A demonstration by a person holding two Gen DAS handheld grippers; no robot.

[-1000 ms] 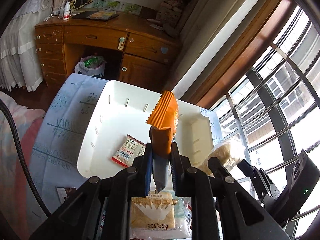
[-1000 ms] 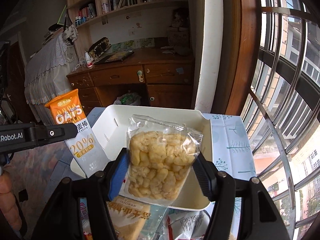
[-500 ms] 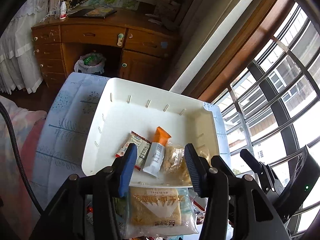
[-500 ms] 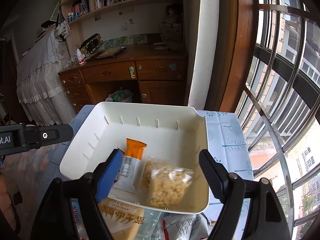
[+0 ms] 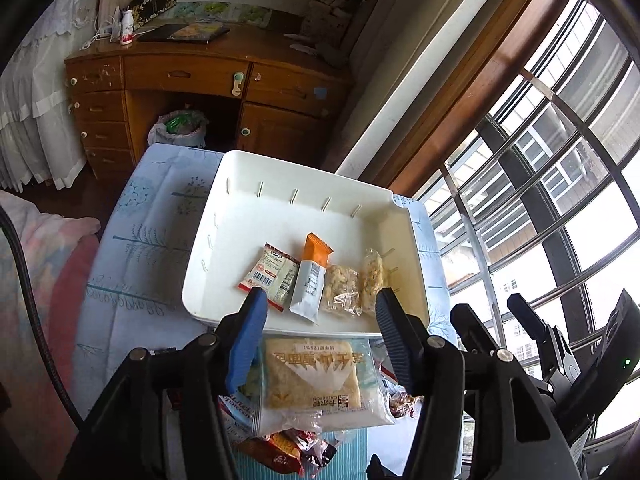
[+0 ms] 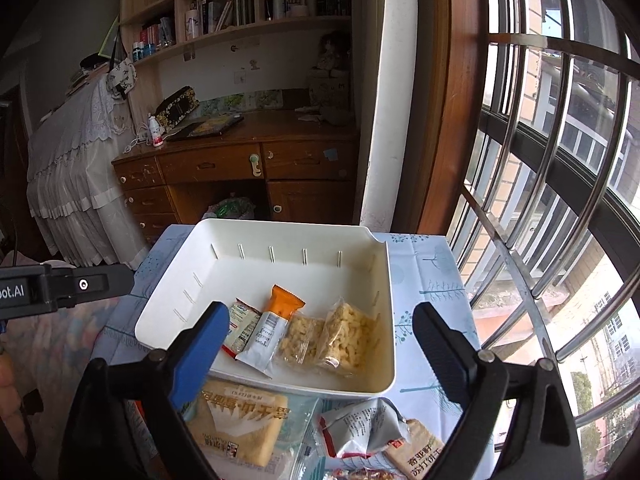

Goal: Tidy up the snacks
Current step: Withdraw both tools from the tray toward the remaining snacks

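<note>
A white bin [image 5: 304, 188] [image 6: 280, 232] stands on the light blue cloth. Along its near side lie a small red-and-white packet [image 5: 270, 278] [image 6: 240, 328], an orange-and-white oat bar [image 5: 312, 276] [image 6: 272, 324] and two clear bags of puffed snack [image 5: 340, 288] [image 5: 374, 276] [image 6: 300, 338] [image 6: 348, 338]. My left gripper [image 5: 318, 304] hangs above the bin's near rim, jaws opening, nothing between them. My right gripper [image 6: 320, 320] also hangs there, jaws opening wide and empty. A clear pack of yellow biscuits [image 5: 316, 380] [image 6: 236, 424] lies just in front of the bin.
More loose snack packets [image 6: 376, 436] [image 5: 288, 452] lie on the cloth near me. A wooden desk [image 6: 240, 164] stands behind the table, with a bagged bin [image 5: 180, 128] under it. Barred windows [image 6: 560, 160] fill the right. The left gripper's body [image 6: 60, 286] shows at the left edge.
The left gripper let go of the orange oat bar and the right one let go of the puffed snack bag; both now lie in the bin. Both grippers opened and drew back upward.
</note>
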